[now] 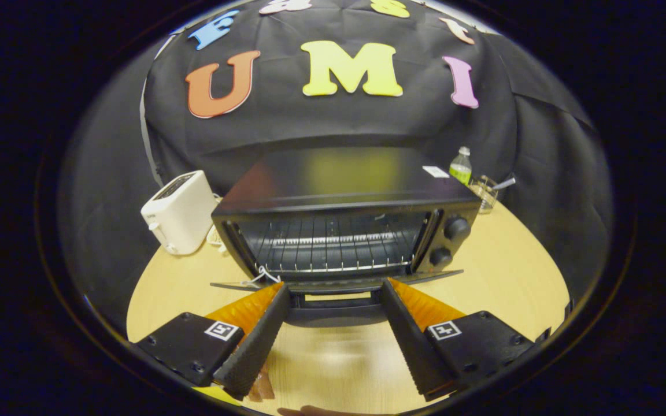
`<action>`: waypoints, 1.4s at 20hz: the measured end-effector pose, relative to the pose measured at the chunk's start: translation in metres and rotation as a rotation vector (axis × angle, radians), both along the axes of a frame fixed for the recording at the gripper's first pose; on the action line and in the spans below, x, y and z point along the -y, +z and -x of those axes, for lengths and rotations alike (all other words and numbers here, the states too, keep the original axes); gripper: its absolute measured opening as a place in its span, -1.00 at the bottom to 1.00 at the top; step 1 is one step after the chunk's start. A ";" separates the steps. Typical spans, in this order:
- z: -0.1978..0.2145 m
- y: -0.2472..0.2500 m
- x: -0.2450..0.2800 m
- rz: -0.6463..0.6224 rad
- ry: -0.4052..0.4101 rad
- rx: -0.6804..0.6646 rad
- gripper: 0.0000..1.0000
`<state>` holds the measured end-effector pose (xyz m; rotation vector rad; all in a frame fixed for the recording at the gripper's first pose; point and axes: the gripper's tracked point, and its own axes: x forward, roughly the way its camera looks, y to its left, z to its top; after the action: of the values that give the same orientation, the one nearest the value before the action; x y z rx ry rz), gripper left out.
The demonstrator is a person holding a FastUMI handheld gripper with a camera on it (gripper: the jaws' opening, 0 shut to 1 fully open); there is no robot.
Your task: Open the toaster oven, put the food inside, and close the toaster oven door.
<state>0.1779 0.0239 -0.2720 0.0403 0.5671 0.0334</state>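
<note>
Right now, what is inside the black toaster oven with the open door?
Inside the black toaster oven only a bare wire rack shows, no food. The cavity below the rack is hidden. The open gripper flanks the lowered door's handle.

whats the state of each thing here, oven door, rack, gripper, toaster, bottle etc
toaster oven: upright on the table, cavity open
oven door: folded down flat, its handle between the fingertips
wire rack: in the cavity, bare, no food on it
gripper: open, fingers spread either side of the door handle
white toaster: upright, left of the oven
bottle: upright, capped
</note>
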 end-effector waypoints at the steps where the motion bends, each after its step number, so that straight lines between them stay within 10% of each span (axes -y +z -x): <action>1: 0.004 -0.006 0.002 -0.001 -0.001 -0.021 1.00; 9: 0.040 -0.085 0.006 -0.054 -0.024 -0.208 1.00; 20: 0.058 -0.074 0.006 -0.150 0.036 -0.198 0.95; 28: 0.087 -0.044 -0.027 -0.198 0.222 -0.196 0.94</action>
<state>0.0911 0.0509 -0.3159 0.1746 0.7604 0.3048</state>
